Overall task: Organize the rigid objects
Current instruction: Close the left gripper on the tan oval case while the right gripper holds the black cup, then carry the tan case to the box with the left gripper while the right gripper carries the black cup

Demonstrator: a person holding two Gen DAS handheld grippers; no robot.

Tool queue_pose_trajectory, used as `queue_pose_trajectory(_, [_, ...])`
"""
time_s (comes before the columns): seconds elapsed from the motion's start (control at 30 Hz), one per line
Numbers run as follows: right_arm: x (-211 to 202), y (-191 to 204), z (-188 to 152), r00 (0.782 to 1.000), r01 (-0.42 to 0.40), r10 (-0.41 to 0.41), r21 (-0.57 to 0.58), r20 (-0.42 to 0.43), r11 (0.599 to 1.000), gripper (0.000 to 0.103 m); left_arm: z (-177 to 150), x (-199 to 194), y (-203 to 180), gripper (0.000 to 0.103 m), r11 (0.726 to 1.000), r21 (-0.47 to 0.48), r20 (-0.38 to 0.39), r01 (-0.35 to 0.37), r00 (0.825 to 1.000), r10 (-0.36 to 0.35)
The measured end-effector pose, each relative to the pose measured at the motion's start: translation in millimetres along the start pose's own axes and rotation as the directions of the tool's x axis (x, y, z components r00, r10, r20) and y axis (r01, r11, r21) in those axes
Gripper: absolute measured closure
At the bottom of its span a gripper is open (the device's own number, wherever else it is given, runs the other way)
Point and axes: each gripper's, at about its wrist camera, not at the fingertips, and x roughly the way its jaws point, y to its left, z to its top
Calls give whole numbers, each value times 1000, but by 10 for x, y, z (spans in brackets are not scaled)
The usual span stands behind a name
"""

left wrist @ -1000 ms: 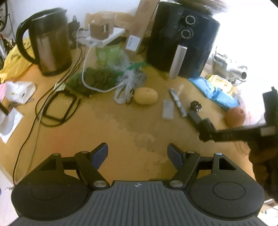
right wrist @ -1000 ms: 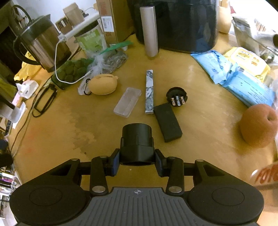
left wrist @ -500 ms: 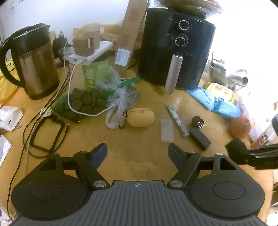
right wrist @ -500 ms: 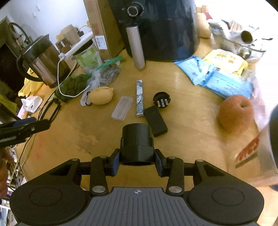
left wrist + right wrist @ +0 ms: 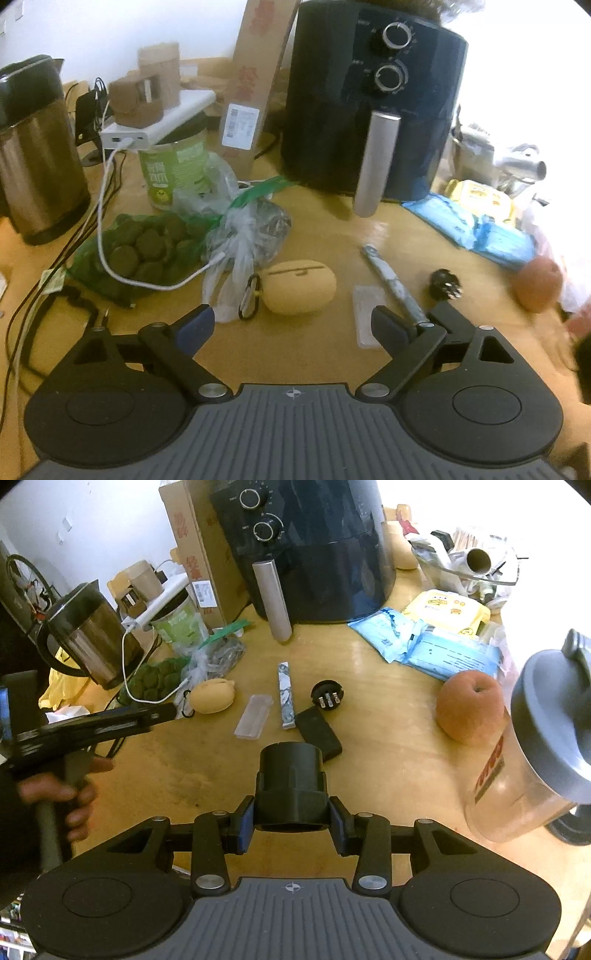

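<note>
Left wrist view: left gripper (image 5: 291,325) wide open, empty, above wooden table (image 5: 325,229); yellow case (image 5: 299,286) ahead.

Right wrist view: right gripper (image 5: 291,821) clamped on black cylinder (image 5: 291,786), held above table near black block (image 5: 318,734). Risk: shaker bottle (image 5: 532,753) close at right, careless swing could topple it.

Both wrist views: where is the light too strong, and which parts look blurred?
Left wrist view: the upper right corner is blown out white, and the orange round fruit at the right edge is soft. Right wrist view: glare washes out the far right, and the wooden table shows shiny reflections.
</note>
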Motion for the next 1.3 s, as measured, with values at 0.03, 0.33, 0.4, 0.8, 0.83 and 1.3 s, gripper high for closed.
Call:
queue_pose_trajectory(0.03, [-20, 4, -13, 1000, 1, -1, 2, 2, 1000, 59, 8, 62, 18, 10, 1000, 1, 1, -4, 1000, 4])
queue_pose_trajectory(0.33, [-154, -68, -101, 1000, 26, -26, 39, 6, 999, 59, 87, 607, 92, 10, 1000, -8, -38, 12, 999, -12])
queue_pose_trajectory(0.4, [-173, -98, -114, 999, 33, -34, 49, 6, 998, 59, 94, 706, 83, 10, 1000, -15, -53, 22, 998, -23])
queue_pose_trajectory(0.8, [-239, -238, -151, 998, 63, -64, 83, 13, 995, 59, 192, 921, -177, 11, 995, -88, -70, -52, 997, 46])
queue_pose_trajectory(0.83, [-246, -241, -152, 998, 63, -65, 82, 15, 995, 59, 197, 942, -188, 12, 994, -90, -79, -69, 995, 62])
queue_pose_trajectory(1.3, [-287, -230, -165, 998, 59, -61, 72, 26, 996, 59, 241, 897, -244, 26, 988, -60, -124, -144, 983, 136])
